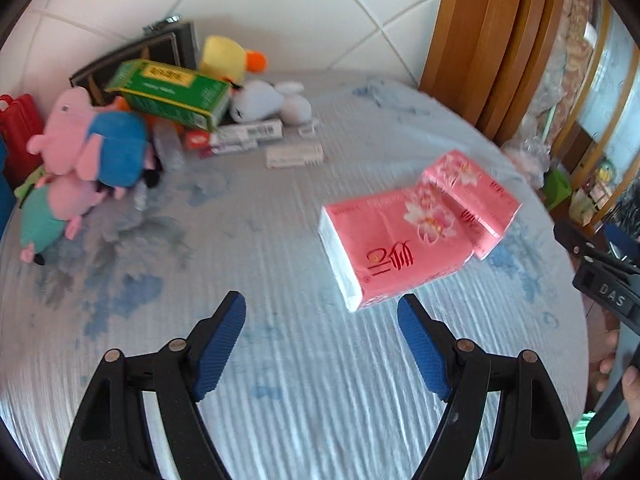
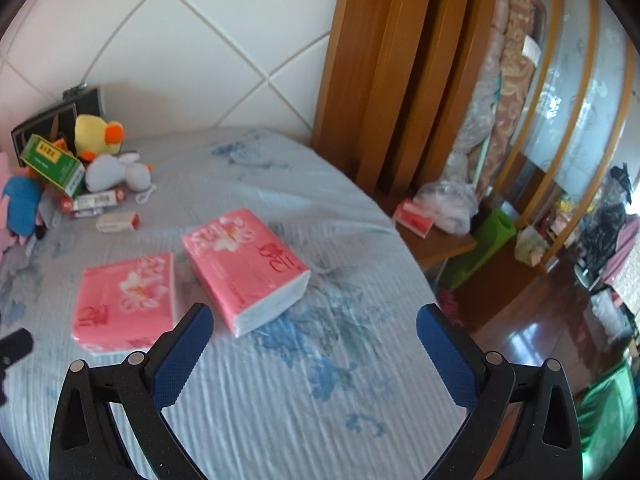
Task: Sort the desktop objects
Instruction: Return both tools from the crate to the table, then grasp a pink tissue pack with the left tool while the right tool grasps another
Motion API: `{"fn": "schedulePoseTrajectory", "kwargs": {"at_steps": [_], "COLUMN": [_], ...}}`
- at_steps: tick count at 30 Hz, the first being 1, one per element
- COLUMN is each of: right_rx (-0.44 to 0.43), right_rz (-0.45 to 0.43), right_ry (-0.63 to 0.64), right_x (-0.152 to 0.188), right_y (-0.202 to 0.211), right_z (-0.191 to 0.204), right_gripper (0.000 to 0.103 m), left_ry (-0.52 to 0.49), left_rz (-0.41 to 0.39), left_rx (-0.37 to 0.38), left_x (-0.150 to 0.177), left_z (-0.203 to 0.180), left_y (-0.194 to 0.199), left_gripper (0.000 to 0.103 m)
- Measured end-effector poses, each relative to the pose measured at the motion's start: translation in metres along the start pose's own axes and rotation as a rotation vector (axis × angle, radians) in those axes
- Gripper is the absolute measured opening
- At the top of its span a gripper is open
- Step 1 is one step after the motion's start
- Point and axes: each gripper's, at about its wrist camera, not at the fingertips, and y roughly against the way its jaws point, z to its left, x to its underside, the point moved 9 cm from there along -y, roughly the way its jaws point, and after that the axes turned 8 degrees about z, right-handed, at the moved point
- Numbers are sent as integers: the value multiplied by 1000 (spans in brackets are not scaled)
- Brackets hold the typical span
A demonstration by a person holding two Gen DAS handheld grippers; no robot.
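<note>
Two pink tissue packs lie side by side on the pale blue cloth. In the left wrist view the near pack is just beyond my open, empty left gripper, and the second pack is behind it to the right. In the right wrist view one pack lies just ahead of my open, empty right gripper, and the other is to its left. A pile at the far left holds pink plush pigs, a green box, a yellow duck and small cartons.
The table edge curves away on the right, with a wooden frame, a low shelf with bags and the floor beyond it. The right gripper's body shows at the right edge of the left wrist view.
</note>
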Motion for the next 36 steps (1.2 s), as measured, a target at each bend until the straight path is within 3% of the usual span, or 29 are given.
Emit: {"fn": "schedulePoseTrajectory", "kwargs": {"at_steps": [5,11,15,22,24,31,34,36], "right_rx": [-14,-75,-209,-465,-431,-292,-239,-225], "right_rz": [11,12,34,16,-9,15,16,19], "right_ry": [48,107,119,191,170,0,-29,-49], "right_x": [2,12,24,40,39,40,40,40], "right_y": [-42,-69,-67,-47,-44,-62,-67,-69], "right_z": [9,47,86,148,136,38,8,-9], "right_gripper": [103,103,103,103,103,103,103,103], "left_ry": [12,144,180,183,197,245,192,166], "left_rz": [69,60,55,-16,-35,-116,-111,-100], "left_rx": [-39,-196,-263,-298,-265,-155,-103,-135], "left_x": [2,-10,-25,-16,-14,-18,-24,-31], "left_z": [-3,56,83,79,68,4,-35,-50], "left_y": [-59,-79,-84,-49,-38,-23,-33,-43], "left_gripper": [78,78,78,78,78,78,78,78]}}
